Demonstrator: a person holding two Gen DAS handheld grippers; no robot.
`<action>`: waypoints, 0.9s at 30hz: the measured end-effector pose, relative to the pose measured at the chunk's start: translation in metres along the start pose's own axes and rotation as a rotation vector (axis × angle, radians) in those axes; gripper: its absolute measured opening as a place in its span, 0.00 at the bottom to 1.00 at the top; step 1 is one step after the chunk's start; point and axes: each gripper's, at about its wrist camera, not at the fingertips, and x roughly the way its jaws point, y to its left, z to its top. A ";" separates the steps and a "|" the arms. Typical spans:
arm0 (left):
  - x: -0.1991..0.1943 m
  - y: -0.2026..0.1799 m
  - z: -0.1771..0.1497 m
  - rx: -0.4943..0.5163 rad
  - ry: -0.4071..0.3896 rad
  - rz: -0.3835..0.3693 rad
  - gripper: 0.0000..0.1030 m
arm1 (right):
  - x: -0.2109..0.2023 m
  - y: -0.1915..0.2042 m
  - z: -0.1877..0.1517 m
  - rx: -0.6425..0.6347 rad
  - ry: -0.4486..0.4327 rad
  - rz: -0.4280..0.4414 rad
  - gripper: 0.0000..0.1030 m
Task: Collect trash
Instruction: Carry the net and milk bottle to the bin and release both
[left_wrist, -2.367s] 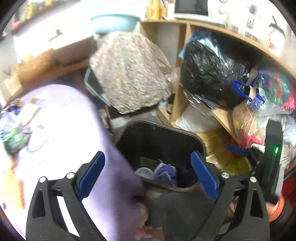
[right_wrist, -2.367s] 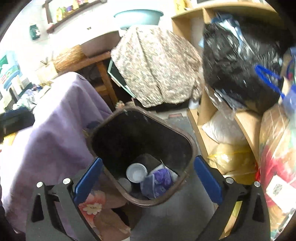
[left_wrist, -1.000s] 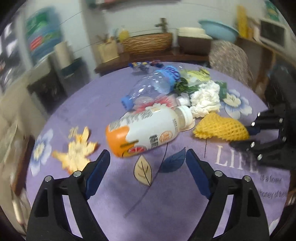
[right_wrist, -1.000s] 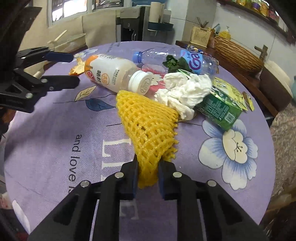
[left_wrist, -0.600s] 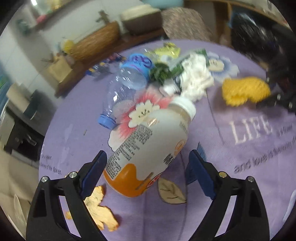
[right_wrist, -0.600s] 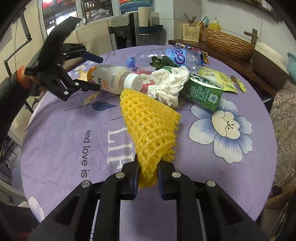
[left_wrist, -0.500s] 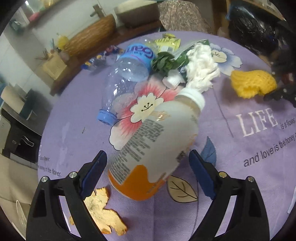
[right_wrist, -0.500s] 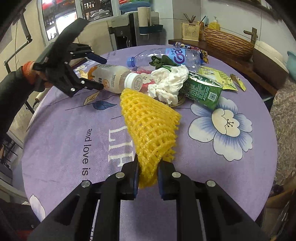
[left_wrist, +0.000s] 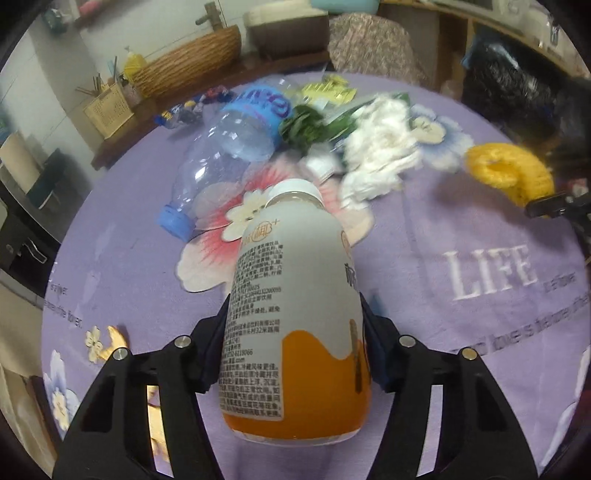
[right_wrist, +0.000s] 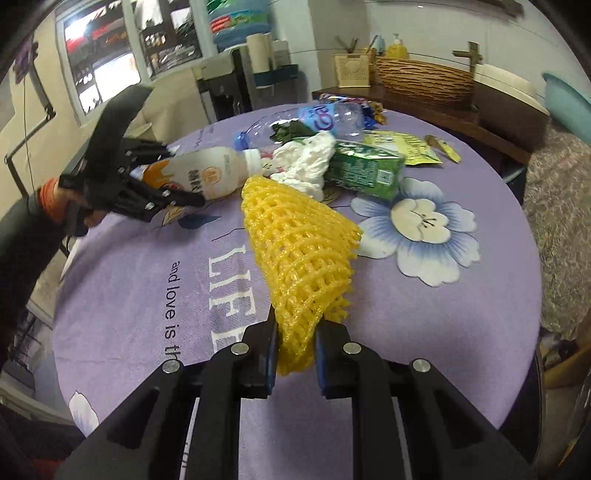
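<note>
The milk bottle (left_wrist: 295, 314) lies between the jaws of the left gripper (left_wrist: 293, 339), orange base toward the camera and white cap pointing away at the trash pile. Both jaws press its sides, so they are closed on it, about a bottle's width apart. In the right wrist view the same bottle (right_wrist: 203, 171) appears nearly level, low over the bench (right_wrist: 461, 314), with the left gripper (right_wrist: 177, 184) reaching in from the left edge at a shallow angle; whether the bottle touches the cloth I cannot tell.

The yellow net (right_wrist: 299, 254) is pinched at its narrow end by the right gripper (right_wrist: 295, 354), whose jaws are almost closed on it. The net fans out forward and sits above the purple cloth beside the word "LIFE". From the left wrist view it (left_wrist: 508, 173) shows at the far right.

Past both items sits the pile: a clear bottle (left_wrist: 225, 151) with a blue cap on its side, white tissue (right_wrist: 306, 162), a green carton (right_wrist: 364, 170) and a yellow wrapper (right_wrist: 402, 146). A basket (right_wrist: 424, 77) stands on the sideboard behind.
</note>
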 end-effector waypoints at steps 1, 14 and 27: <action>-0.006 -0.008 0.000 -0.003 -0.019 -0.014 0.60 | -0.007 -0.004 -0.004 0.018 -0.017 -0.004 0.16; -0.037 -0.192 0.073 0.119 -0.223 -0.295 0.60 | -0.112 -0.112 -0.107 0.356 -0.081 -0.312 0.17; 0.039 -0.345 0.189 0.258 -0.128 -0.315 0.60 | -0.132 -0.176 -0.198 0.544 -0.020 -0.490 0.16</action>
